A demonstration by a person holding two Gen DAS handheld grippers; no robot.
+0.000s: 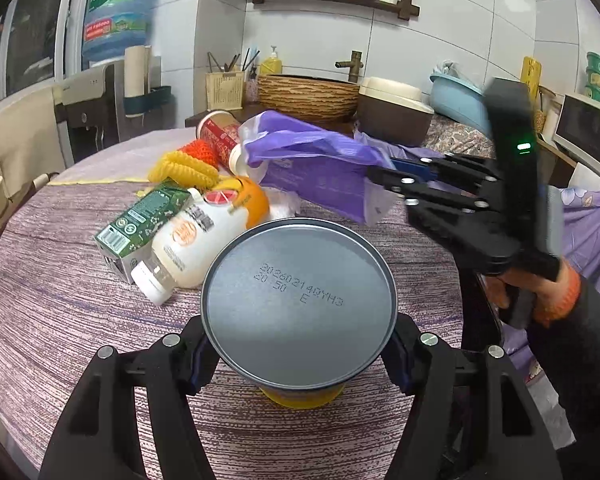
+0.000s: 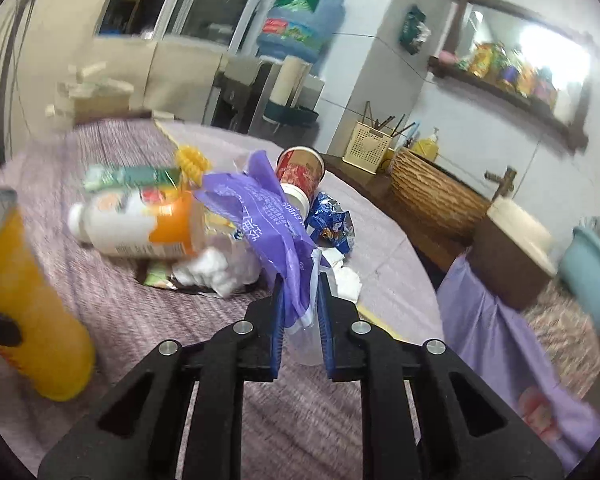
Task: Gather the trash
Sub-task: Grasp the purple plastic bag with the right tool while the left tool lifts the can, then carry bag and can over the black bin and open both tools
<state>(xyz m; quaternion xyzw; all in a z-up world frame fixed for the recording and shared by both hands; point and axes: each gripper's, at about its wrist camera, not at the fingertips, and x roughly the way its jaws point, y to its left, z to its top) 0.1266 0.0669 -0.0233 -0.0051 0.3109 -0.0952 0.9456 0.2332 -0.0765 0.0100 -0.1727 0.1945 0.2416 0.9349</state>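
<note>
Kitchen surroundings frame the work area: a tiled wall, a wooden shelf of bottles and a water jug stand behind a round table (image 1: 60, 280) covered with a purple striped cloth. Take the purple bag (image 1: 316, 160) lying on the table as the reference landmark. The right gripper (image 2: 300, 300) is clamped on an edge of this bag, with purple and clear film pinched between its blue pads; the bag is not yet spread open (its mouth cannot be made out in either view). The left gripper (image 1: 296, 360) holds a yellow canister (image 1: 298, 300) by its sides, in front of the bag and nearer the table edge, with the grey metal end cap turned toward the left wrist camera. Beside the bag, on the window side, lie a white and orange bottle (image 1: 196, 240), a green carton (image 1: 144, 224) and a yellow and orange coiled item (image 1: 188, 164). Behind the bag rests a red paper cup (image 1: 220, 136) on its side. Beyond the bag in the right wrist view sits a blue snack wrapper (image 2: 328, 220), with crumpled white tissue (image 2: 212, 272) under the bag's near edge. Judged progress: early stage. No item is seen inside the bag. One piece of trash is in hand and the bag is gripped; the remaining pieces all await collection.
</note>
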